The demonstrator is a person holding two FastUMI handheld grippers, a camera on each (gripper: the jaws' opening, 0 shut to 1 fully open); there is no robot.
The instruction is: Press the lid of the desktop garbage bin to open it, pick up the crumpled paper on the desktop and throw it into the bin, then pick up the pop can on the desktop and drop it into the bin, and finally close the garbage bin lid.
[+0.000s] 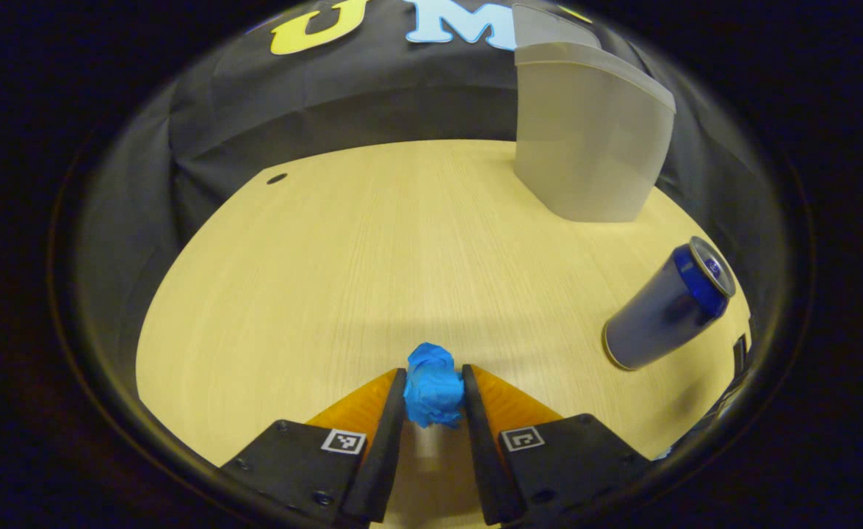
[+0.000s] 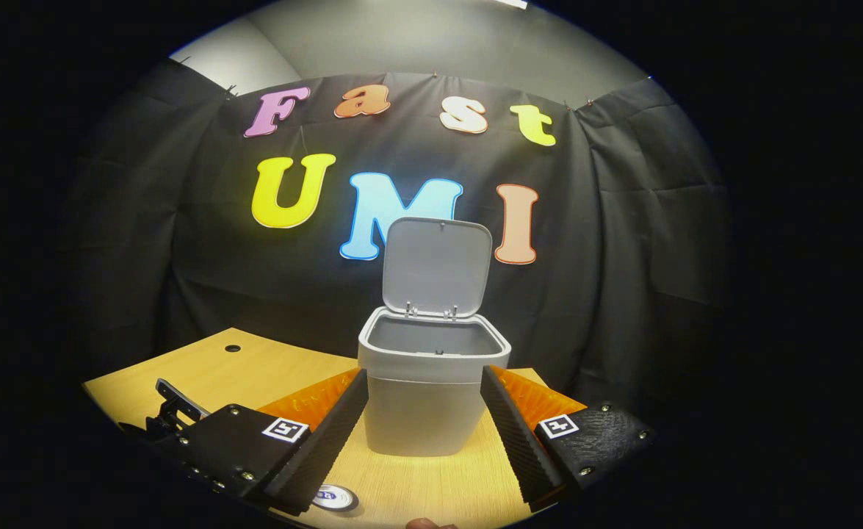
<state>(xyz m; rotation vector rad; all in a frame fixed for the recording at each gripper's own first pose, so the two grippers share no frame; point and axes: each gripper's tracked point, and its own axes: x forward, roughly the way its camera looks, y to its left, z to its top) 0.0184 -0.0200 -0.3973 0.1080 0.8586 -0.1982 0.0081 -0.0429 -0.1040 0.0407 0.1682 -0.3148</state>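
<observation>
My left gripper (image 1: pixel 435 393) is closed narrow on the crumpled paper (image 1: pixel 433 386) near the tabletop's (image 1: pixel 343 250) front edge, a light, soft wad best pinched across its middle; my right gripper (image 2: pixel 424 419) hangs wide before the open bin (image 2: pixel 431 389).

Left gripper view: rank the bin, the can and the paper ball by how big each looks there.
1. Bin, the largest, though it stands farthest back.
2. Can, standing on the table off to the side.
3. Paper ball, the smallest, even though it sits closest, pinched in the left tongs.
</observation>
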